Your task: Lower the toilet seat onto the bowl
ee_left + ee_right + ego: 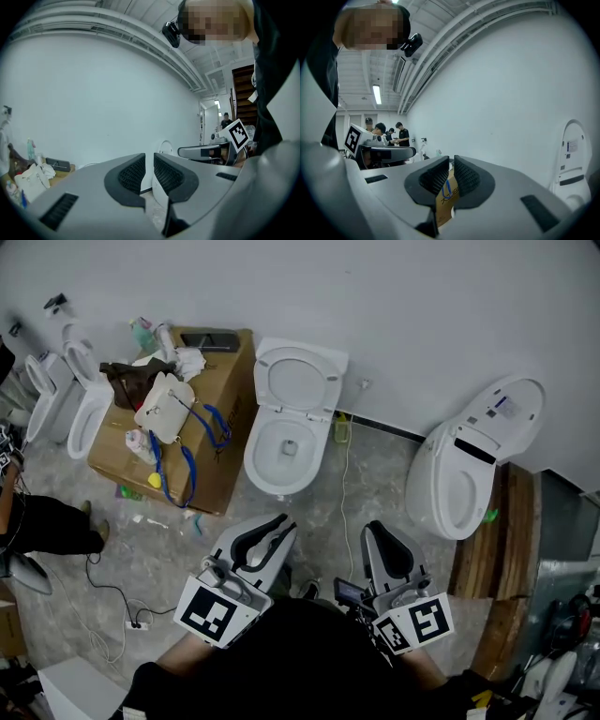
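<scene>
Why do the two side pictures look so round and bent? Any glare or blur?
Left gripper view: wide lens bows the ceiling pipes, corners go black. Right gripper view: same bending, ceiling lamp glares. Head view: soft even light, toilet sharp.

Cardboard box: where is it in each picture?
Head view: cardboard box, left of centre, beside the open toilet.
Left gripper view: box low at left, under clutter.
Right gripper view: box showing behind the jaws' narrow gap.
Shared landmark: the white wall behind it.

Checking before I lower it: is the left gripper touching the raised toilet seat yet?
Apart. The head view shows bare floor between the left gripper and the toilet seat.
</scene>
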A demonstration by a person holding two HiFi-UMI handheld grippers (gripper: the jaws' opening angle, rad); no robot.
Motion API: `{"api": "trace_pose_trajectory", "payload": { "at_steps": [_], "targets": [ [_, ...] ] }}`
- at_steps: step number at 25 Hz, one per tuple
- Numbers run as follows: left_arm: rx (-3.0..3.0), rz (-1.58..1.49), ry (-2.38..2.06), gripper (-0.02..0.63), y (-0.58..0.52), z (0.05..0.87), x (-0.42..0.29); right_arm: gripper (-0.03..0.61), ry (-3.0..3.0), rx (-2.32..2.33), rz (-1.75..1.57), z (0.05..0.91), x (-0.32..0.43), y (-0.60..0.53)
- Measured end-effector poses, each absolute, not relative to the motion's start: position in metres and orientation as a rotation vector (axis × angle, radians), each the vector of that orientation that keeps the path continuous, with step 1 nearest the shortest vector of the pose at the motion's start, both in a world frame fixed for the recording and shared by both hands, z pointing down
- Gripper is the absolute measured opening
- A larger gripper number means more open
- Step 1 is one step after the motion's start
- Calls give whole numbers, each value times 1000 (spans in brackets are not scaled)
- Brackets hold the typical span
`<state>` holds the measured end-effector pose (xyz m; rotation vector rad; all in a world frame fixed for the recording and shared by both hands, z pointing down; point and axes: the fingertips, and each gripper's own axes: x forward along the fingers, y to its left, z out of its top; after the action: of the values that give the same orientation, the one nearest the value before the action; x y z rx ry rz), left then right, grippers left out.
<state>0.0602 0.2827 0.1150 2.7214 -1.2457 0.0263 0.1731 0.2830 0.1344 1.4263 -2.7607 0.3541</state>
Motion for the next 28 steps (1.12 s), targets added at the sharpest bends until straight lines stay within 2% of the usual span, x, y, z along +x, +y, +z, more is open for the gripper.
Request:
{"api": "trace_pose_trajectory", "payload": {
  "at_steps": [13,28],
  "targets": [
    [2746,7,-1185,64,158,130,-1,54,-2651,1501,307,135,116,171],
    [2786,37,-1230,64,80,145,-36,54,-2540,1564,220,148,106,89]
  ]
}}
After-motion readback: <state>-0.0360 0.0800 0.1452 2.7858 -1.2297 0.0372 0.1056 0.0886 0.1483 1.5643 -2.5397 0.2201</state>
